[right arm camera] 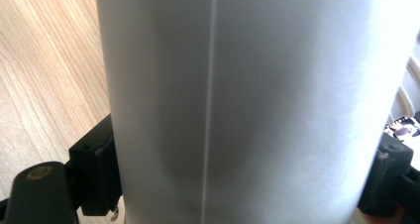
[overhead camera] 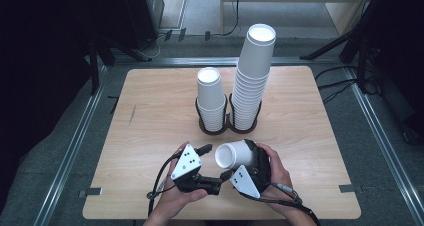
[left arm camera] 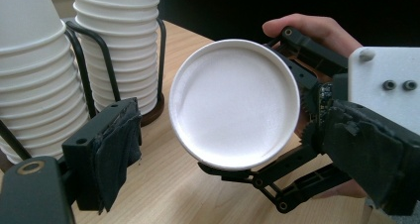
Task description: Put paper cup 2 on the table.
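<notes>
A white paper cup (overhead camera: 235,153) lies on its side just above the table, with my right gripper (overhead camera: 250,160) shut on its wall. In the right gripper view the cup's wall (right arm camera: 218,100) spans the gap between both jaws. One round end of the cup (left arm camera: 234,102) faces my left gripper (left arm camera: 242,154). That gripper's jaws stand open to either side of the cup's end without touching it. In the high view the left gripper (overhead camera: 215,163) sits just left of the cup, near the table's front edge.
A black wire holder (overhead camera: 229,127) at the table's middle holds two upside-down cup stacks: a short one (overhead camera: 210,98) and a tall one (overhead camera: 252,76). The wooden table (overhead camera: 150,116) lies bare to the left and right. Metal rails and cables surround it on the floor.
</notes>
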